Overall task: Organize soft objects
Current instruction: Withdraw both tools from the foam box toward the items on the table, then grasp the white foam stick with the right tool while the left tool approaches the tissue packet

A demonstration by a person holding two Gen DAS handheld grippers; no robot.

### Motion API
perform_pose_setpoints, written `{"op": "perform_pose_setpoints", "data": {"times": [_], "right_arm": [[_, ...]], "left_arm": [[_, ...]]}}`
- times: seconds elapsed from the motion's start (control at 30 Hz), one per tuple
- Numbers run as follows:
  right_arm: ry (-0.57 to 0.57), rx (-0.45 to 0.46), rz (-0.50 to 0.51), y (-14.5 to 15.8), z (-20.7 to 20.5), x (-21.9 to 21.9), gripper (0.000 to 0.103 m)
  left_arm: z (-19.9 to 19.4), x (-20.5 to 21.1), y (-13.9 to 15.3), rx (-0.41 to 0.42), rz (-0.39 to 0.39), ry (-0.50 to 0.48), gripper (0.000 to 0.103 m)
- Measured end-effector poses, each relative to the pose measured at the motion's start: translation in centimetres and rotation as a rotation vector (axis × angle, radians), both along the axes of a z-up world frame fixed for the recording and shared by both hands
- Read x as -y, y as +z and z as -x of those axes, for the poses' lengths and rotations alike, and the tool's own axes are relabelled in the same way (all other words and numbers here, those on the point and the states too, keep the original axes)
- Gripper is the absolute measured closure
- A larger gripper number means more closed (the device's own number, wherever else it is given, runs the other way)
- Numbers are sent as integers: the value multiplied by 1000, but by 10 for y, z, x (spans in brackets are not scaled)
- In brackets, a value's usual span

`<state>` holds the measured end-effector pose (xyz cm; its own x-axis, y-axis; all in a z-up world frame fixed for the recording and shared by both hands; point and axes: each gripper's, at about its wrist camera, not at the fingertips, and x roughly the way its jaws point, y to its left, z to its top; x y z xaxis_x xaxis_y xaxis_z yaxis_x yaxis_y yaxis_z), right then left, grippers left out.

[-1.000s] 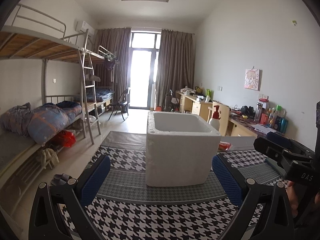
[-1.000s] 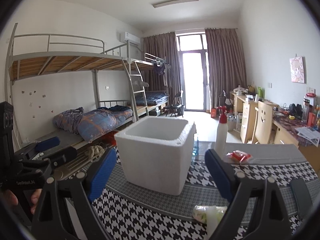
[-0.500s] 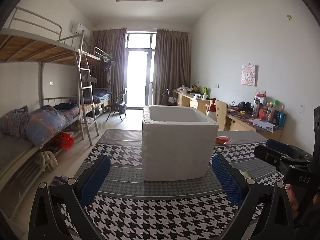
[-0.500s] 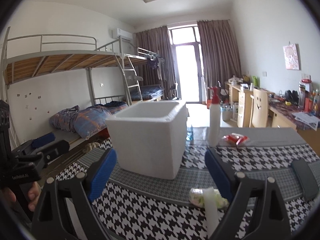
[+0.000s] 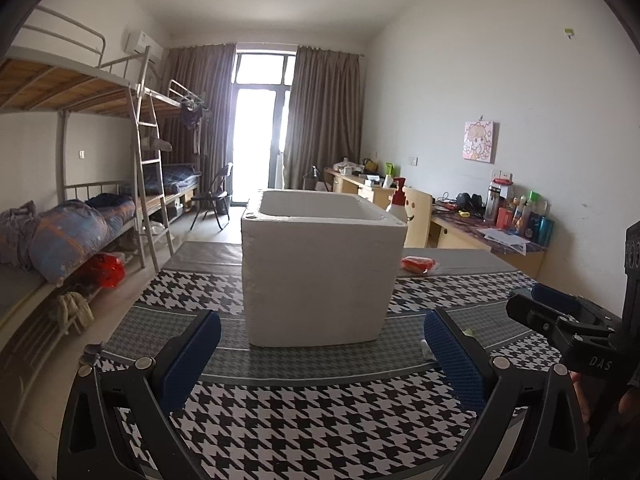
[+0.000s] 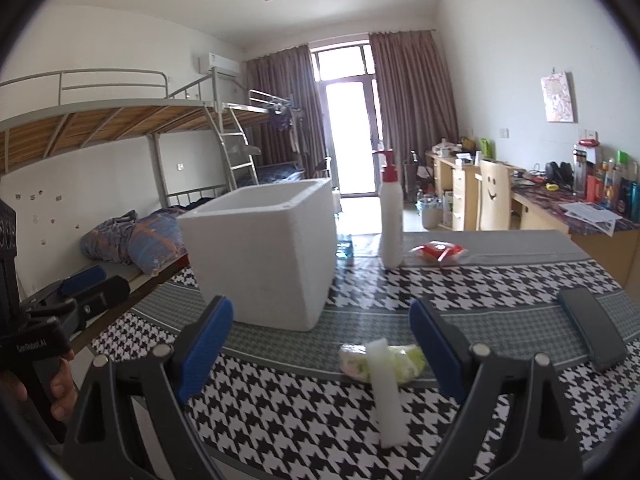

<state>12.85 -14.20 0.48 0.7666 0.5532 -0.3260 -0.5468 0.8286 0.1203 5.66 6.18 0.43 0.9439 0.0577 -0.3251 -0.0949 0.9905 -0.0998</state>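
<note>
A white foam box (image 5: 320, 272) (image 6: 264, 252) stands open-topped on the houndstooth tablecloth (image 5: 320, 432). My left gripper (image 5: 320, 344) is open and faces the box, with nothing between its blue pads (image 5: 192, 356). My right gripper (image 6: 320, 340) is also open, low over the cloth. A soft green-and-white packet (image 6: 408, 360) lies just ahead, between its fingers and nearer the right pad (image 6: 436, 344), untouched. A white tube (image 6: 386, 392) lies across the packet. A red packet (image 6: 438, 250) (image 5: 418, 264) sits farther back, right of the box.
A white pump bottle (image 6: 390, 220) stands behind the box. A flat black object (image 6: 592, 328) lies at the right. The left gripper (image 6: 76, 296) and a hand (image 6: 60, 384) show at the left edge. Bunk beds line the left wall, desks the right.
Both grippers have sunk toward the table, so the box sits higher in each view. In the right wrist view the green packet and white tube have come up between the fingers.
</note>
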Motion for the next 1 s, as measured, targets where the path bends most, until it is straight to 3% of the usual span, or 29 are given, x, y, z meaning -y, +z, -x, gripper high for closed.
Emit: {"op": "perform_pose_setpoints", "data": {"times": [0.27, 1.0], "right_arm": [[-64, -28, -1, -8, 0, 15, 11], [-111, -108, 22, -27, -10, 34, 11]], "left_arm": [[-11, 14, -2, -25, 2, -63, 1], [-44, 31, -15, -104, 29, -165, 1]]}}
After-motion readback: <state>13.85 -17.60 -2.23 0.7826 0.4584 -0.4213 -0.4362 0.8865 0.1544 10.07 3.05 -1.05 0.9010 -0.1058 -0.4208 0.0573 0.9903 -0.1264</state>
